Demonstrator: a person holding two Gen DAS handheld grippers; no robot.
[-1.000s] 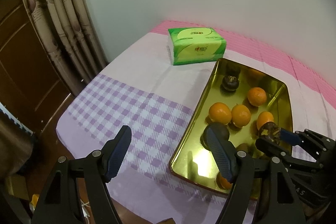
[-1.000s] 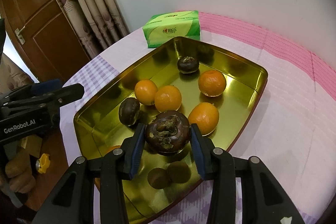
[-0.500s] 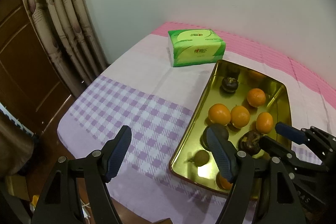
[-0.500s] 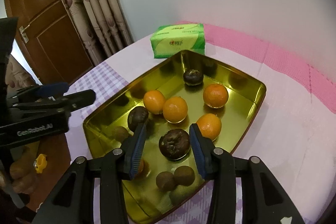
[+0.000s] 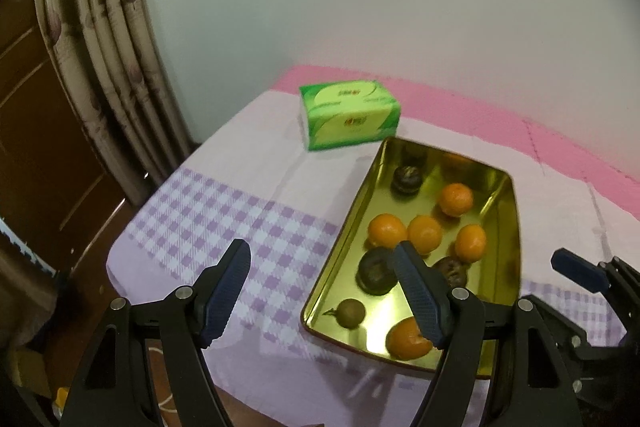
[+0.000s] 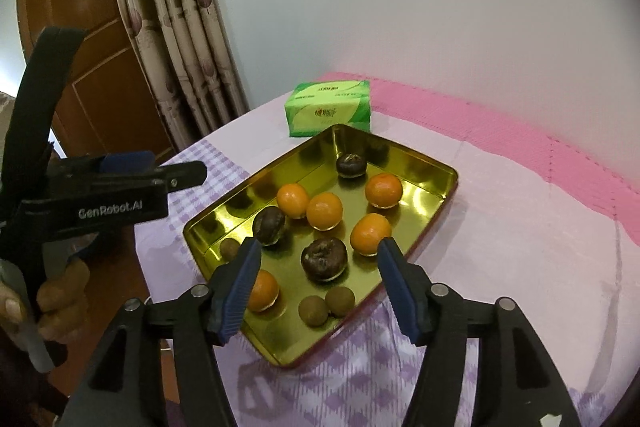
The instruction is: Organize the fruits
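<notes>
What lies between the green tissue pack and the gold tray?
Nothing: only bare pale tablecloth separates the green tissue pack from the gold tray, shown in the left wrist view.

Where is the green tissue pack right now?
In both wrist views the green tissue pack sits on the tablecloth, just beyond the gold tray's far end.

On the surface (image 6: 520,227) the tray (image 6: 440,205) holds the fruits, the tissue pack (image 6: 330,109) just behind its far corner, the curtain (image 6: 180,47) and door (image 6: 92,67) off to the left, two small round fruits (image 6: 328,305) side by side at its near edge.
</notes>
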